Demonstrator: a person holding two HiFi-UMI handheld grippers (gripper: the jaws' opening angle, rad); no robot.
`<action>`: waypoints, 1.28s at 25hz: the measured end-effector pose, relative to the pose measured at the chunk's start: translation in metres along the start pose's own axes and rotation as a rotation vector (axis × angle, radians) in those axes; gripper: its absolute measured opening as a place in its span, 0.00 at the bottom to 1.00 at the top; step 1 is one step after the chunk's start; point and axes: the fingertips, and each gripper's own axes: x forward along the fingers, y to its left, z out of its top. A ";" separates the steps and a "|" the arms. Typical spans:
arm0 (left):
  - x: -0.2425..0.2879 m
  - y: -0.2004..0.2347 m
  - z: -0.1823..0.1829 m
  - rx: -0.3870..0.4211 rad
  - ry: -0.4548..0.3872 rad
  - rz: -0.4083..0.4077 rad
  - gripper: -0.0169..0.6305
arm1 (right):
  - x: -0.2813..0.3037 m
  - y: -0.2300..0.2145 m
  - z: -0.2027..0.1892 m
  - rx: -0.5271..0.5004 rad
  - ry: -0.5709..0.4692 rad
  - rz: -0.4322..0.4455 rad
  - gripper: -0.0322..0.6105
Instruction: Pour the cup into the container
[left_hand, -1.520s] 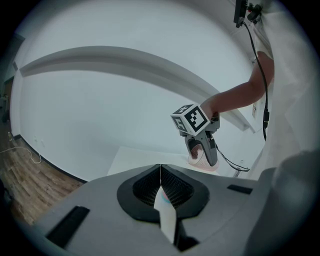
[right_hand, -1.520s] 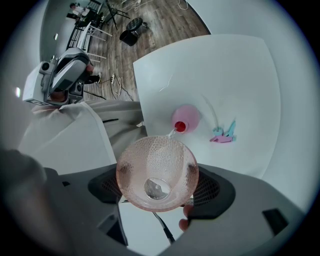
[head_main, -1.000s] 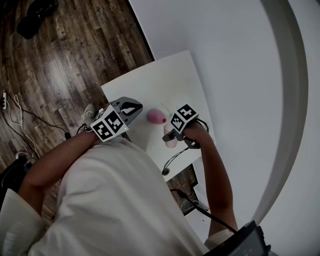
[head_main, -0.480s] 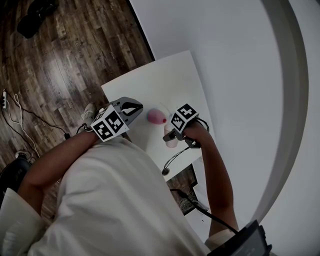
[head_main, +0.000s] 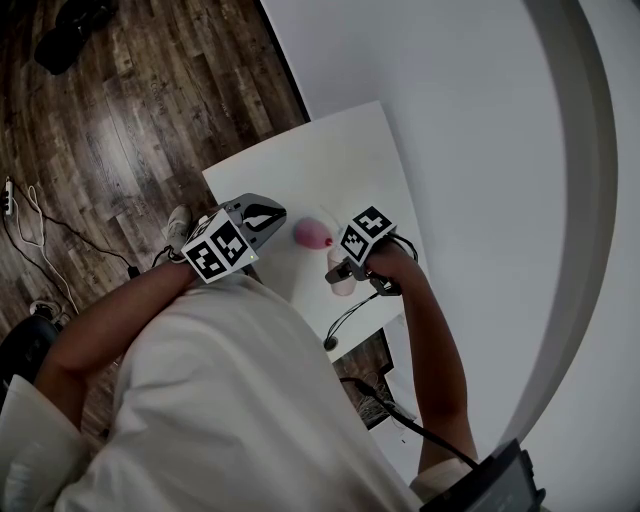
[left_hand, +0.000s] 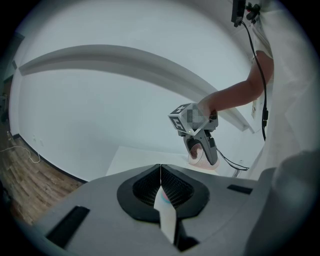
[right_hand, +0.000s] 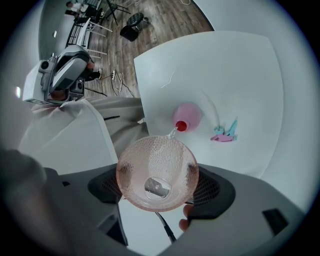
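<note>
My right gripper (right_hand: 157, 172) is shut on a pink, dimpled, see-through cup (right_hand: 155, 165), tipped toward a small pink container (right_hand: 190, 114) with a red mouth (right_hand: 181, 126) on the white table (right_hand: 240, 65). A thin clear thread runs from the cup's rim to that mouth. In the head view the right gripper (head_main: 341, 274) hangs just right of the container (head_main: 312, 234). My left gripper (head_main: 272, 213) hovers to the container's left. Its jaws (left_hand: 160, 176) are shut with nothing seen gripped. From there the right gripper (left_hand: 202, 152) and cup (left_hand: 196, 153) show ahead.
Small teal and pink pieces (right_hand: 224, 133) lie on the table right of the container. A black cable (head_main: 347, 318) hangs over the table's near edge. Dark wood floor (head_main: 130, 100) lies left of the table and a white wall (head_main: 470, 120) to its right.
</note>
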 end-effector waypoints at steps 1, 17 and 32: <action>0.000 0.000 0.000 0.000 0.000 0.000 0.04 | 0.000 0.000 0.000 -0.001 0.002 0.000 0.65; 0.000 0.002 0.000 -0.008 -0.003 0.000 0.04 | 0.000 0.002 -0.003 -0.003 0.026 0.004 0.65; -0.001 0.005 0.001 -0.013 -0.006 0.003 0.04 | -0.002 0.005 -0.002 -0.009 0.046 0.010 0.65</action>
